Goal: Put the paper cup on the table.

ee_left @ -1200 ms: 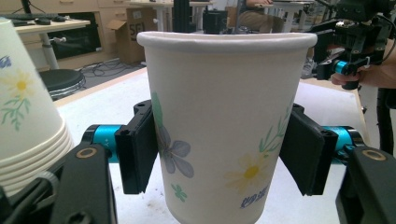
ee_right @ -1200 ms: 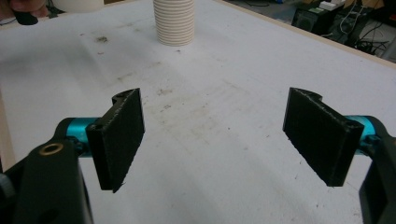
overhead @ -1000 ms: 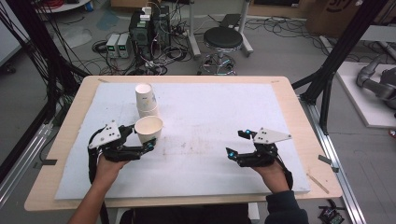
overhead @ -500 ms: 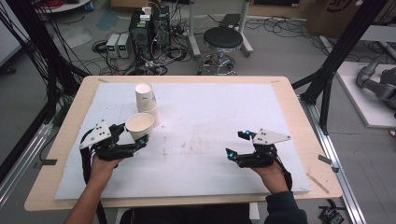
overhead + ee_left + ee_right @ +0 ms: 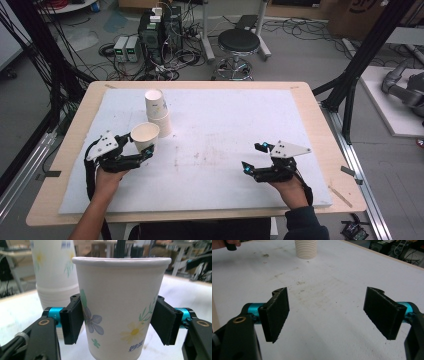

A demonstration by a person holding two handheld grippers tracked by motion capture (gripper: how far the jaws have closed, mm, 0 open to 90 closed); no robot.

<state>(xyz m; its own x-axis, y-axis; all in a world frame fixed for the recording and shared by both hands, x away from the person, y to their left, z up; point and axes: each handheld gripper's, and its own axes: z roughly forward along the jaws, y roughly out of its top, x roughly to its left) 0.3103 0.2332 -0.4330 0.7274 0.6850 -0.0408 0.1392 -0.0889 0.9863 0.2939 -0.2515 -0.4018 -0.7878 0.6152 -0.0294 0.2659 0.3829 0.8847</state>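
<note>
A white paper cup [image 5: 145, 136] printed with flowers is held upright in my left gripper [image 5: 144, 151], near the left side of the white mat. In the left gripper view the two black jaws press on the cup [image 5: 117, 305] from either side, and the left gripper [image 5: 119, 325] is shut on it. Just behind it stands a stack of like paper cups [image 5: 156, 112], which rises at the upper left of the left gripper view [image 5: 53, 272]. My right gripper [image 5: 252, 159] rests low over the mat at the right, open, with nothing between its jaws [image 5: 329, 312].
The white mat [image 5: 225, 125] covers a wooden table [image 5: 320, 130] and bears faint smudges near its middle. The stack of cups [image 5: 305, 248] shows far off in the right gripper view. Black frame posts, a stool [image 5: 239, 42] and electronics stand beyond the table.
My left gripper has carried the cup a little to the left, away from the stack. The right gripper has stayed where it was.
</note>
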